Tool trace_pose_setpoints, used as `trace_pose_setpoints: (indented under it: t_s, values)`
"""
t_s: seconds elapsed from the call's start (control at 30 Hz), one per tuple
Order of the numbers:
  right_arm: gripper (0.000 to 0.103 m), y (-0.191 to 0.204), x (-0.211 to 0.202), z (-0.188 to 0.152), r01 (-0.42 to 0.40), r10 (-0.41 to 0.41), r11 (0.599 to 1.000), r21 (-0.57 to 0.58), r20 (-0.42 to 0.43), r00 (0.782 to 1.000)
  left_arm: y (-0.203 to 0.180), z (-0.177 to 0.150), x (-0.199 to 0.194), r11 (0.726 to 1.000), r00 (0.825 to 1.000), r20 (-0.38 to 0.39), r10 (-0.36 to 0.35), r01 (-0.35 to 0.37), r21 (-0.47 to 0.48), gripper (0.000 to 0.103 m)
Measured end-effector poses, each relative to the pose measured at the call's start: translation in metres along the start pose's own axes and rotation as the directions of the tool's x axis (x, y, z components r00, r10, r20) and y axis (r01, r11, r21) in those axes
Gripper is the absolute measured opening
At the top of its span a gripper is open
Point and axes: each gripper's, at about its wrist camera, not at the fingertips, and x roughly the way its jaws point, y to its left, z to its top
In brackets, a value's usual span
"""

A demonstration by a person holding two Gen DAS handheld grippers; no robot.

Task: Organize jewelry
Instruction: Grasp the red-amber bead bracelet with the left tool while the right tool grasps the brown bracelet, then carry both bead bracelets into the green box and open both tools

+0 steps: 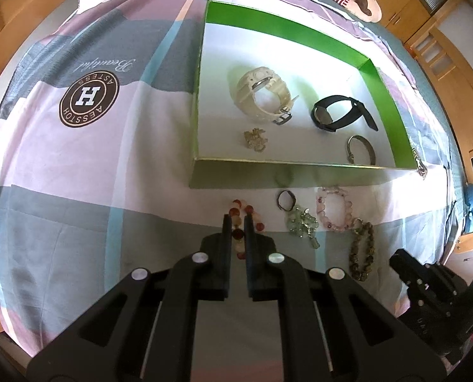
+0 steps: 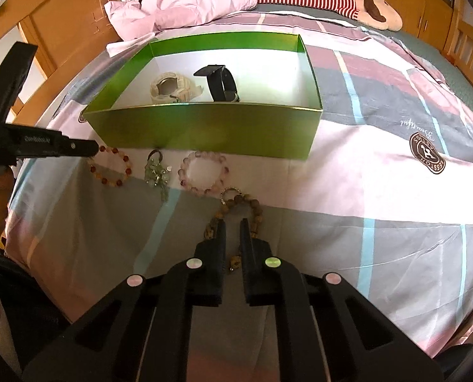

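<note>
You are mid-sort: two watches and small pieces already lie in the green box [image 1: 303, 176]. Your left gripper [image 1: 237, 222] straddles the red bracelet [image 1: 250, 211] on the bedspread just before the box, jaws narrow, grip uncertain. Your right gripper [image 2: 233, 227] brackets the brown bracelet [image 2: 252, 205] likewise. Next comes a firm pinch; the smooth round beads may roll.

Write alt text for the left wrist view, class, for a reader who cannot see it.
The left gripper straddles a red and amber bead bracelet lying on a patchwork bedspread. Ahead, an open green box holds a white watch, a black watch and smaller pieces; more bracelets lie outside it.
</note>
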Motion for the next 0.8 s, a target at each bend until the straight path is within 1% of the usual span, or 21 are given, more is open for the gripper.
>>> trace_pose_setpoints:
  t_s: [0.07, 0.1, 0.13, 0.33, 0.37, 0.4, 0.43, 0.5, 0.63, 0.8]
  values:
    - [0.017, 0.001, 0.007, 0.000, 0.020, -0.020, 1.000, 0.011, -0.015, 1.000, -0.001, -0.001, 0.006, 1.000, 1.000, -0.007, 0.010, -0.010, 0.008, 0.008]
    - [0.026, -0.001, 0.014, 0.002, 0.032, -0.032, 0.999, 0.015, -0.022, 0.999, -0.003, -0.001, 0.007, 1.000, 1.000, -0.011, 0.014, -0.014, 0.012, 0.008]
    - [0.030, 0.001, 0.016, -0.001, 0.040, -0.039, 0.999, 0.016, -0.028, 0.999, -0.001, -0.003, 0.007, 1.000, 1.000, -0.012, 0.014, -0.014, 0.014, 0.008]
    - [0.030, 0.009, 0.043, -0.007, 0.071, -0.072, 0.997, -0.009, -0.091, 0.993, -0.002, -0.001, 0.010, 1.000, 1.000, -0.018, 0.018, -0.017, 0.014, 0.008]
    - [0.028, 0.010, 0.043, -0.007, 0.066, -0.067, 0.998, -0.011, -0.091, 0.994, -0.002, -0.001, 0.011, 1.000, 1.000, -0.018, 0.018, -0.018, 0.014, 0.008]
    - [0.014, 0.011, 0.042, -0.008, 0.058, -0.059, 0.998, -0.012, -0.086, 0.995, -0.002, -0.001, 0.010, 1.000, 1.000, -0.016, 0.016, -0.016, 0.015, 0.008]
    - [0.011, 0.012, 0.039, -0.008, 0.048, -0.048, 0.999, -0.013, -0.082, 0.995, -0.003, -0.001, 0.010, 1.000, 1.000, -0.014, 0.014, -0.014, 0.015, 0.008]
    - [0.011, 0.012, 0.032, -0.007, 0.027, -0.028, 1.000, -0.006, -0.064, 0.998, -0.002, 0.000, 0.007, 1.000, 1.000, -0.004, 0.007, -0.007, 0.012, 0.008]
    - [0.011, 0.012, 0.003, 0.000, -0.006, 0.005, 1.000, 0.002, 0.004, 1.000, -0.006, -0.001, -0.007, 1.000, 1.000, 0.027, -0.015, 0.014, 0.024, 0.008]
    - [0.011, 0.013, -0.035, 0.013, -0.041, 0.041, 0.999, -0.004, 0.095, 0.995, -0.026, -0.005, -0.042, 0.994, 0.992, 0.104, -0.068, 0.058, 0.093, 0.008]
